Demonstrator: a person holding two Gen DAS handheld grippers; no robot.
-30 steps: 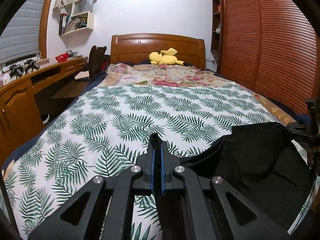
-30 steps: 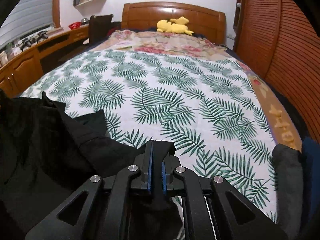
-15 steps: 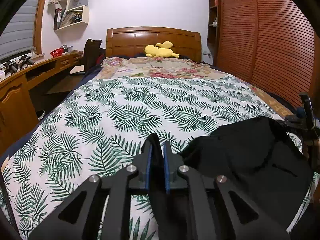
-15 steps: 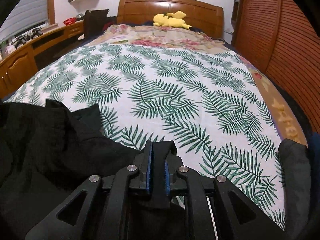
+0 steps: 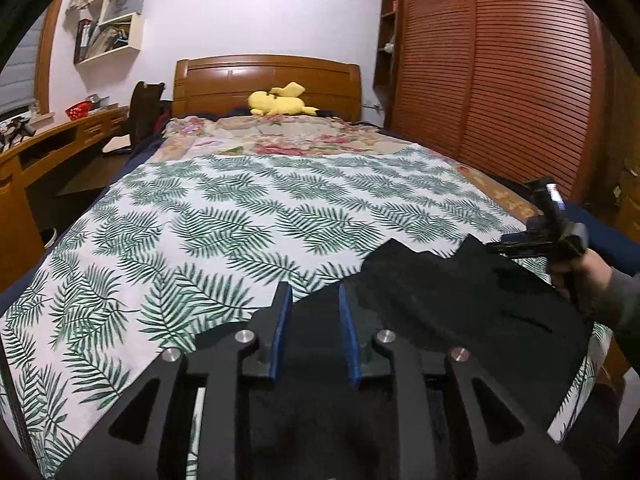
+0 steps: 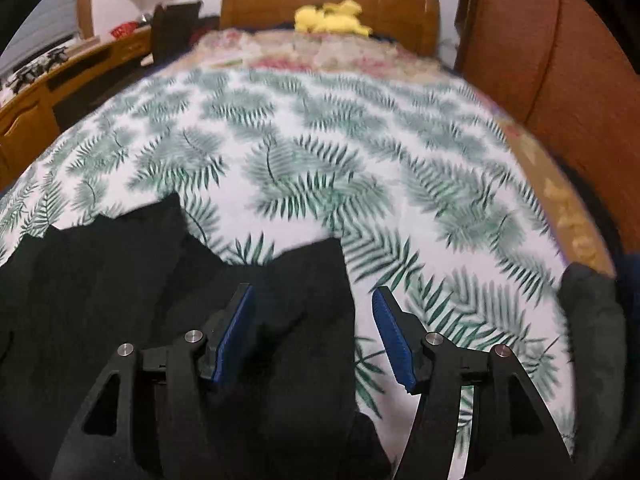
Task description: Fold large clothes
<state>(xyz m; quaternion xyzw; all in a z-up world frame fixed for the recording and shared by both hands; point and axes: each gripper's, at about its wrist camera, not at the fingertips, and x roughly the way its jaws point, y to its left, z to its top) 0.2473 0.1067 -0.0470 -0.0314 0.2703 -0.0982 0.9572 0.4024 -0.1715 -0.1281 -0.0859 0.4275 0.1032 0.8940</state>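
Note:
A large black garment [image 5: 460,304] lies on the near end of the bed, on a leaf-print sheet [image 5: 248,208]. My left gripper [image 5: 314,300] is open, its blue pads apart over the garment's near left edge. My right gripper [image 6: 314,296] is open wide over the garment's right part [image 6: 120,280], with cloth lying between and under the fingers. The right gripper also shows at the right in the left wrist view [image 5: 540,236], held in a hand at the garment's far corner.
A yellow plush toy [image 5: 280,102] lies by the wooden headboard [image 5: 268,76]. A floral blanket [image 5: 280,140] covers the bed's far end. A wooden desk [image 5: 48,148] runs along the left. Slatted wardrobe doors [image 5: 500,80] stand right. A dark grey cloth [image 6: 592,320] lies at the bed's right edge.
Both grippers were shut on the black garment and have opened, letting it go. The garment has dropped flatter onto the sheet.

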